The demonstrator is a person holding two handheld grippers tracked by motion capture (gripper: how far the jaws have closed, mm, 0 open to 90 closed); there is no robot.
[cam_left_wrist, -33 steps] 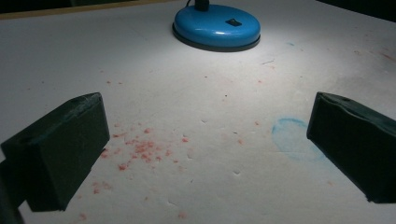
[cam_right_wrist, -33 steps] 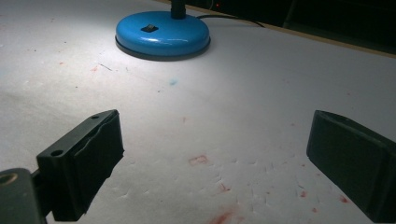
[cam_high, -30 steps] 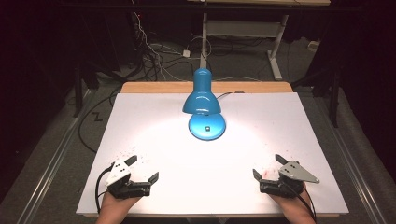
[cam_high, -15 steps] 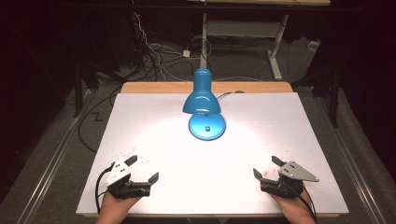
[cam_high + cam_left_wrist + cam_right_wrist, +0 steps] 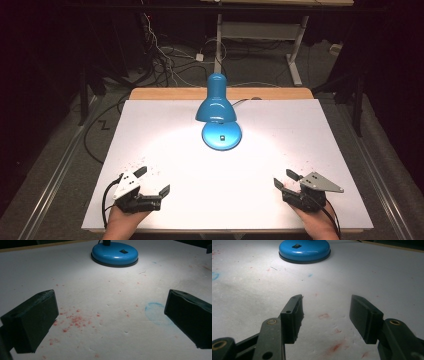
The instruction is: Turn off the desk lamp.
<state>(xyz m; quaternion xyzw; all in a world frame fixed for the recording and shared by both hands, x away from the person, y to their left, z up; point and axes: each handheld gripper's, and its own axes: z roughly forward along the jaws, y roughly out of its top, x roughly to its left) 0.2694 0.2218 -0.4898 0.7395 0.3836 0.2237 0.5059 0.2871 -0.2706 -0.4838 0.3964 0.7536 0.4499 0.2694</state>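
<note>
1. While both hands rest near the counter's [image 5: 165, 125] 6 o'clock edge, the right claw [image 5: 286, 178] has just been closing: its jaws stood wider a second ago and now sit about half apart, with nothing between them.
2. In the right gripper view that claw [image 5: 325, 315] frames bare white surface and a few red smudges; no pad presses on anything.
3. Wide is the word for the left claw [image 5: 151, 181], which sits at about 7 o'clock on the counter; its view shows the two black pads [image 5: 32, 320] far apart over a scatter of red specks [image 5: 73, 321] and a faint blue ring stain [image 5: 155, 311].
4. At roughly 12 o'clock of the white sheet stands the blue desk lamp [image 5: 216, 102], lit, its round base [image 5: 221, 135] well apart from both claws; neither one touches it.
5. My judgement: the narrowing looks like a readying or test squeeze, not a grasp, so work on the lamp is not yet begun.
6. Hard to make out: the dark switch [image 5: 297, 245] on the base is too small to tell its position, the lamp's neck and shade are cut off in both gripper views, and the floor beyond the counter is nearly black.
</note>
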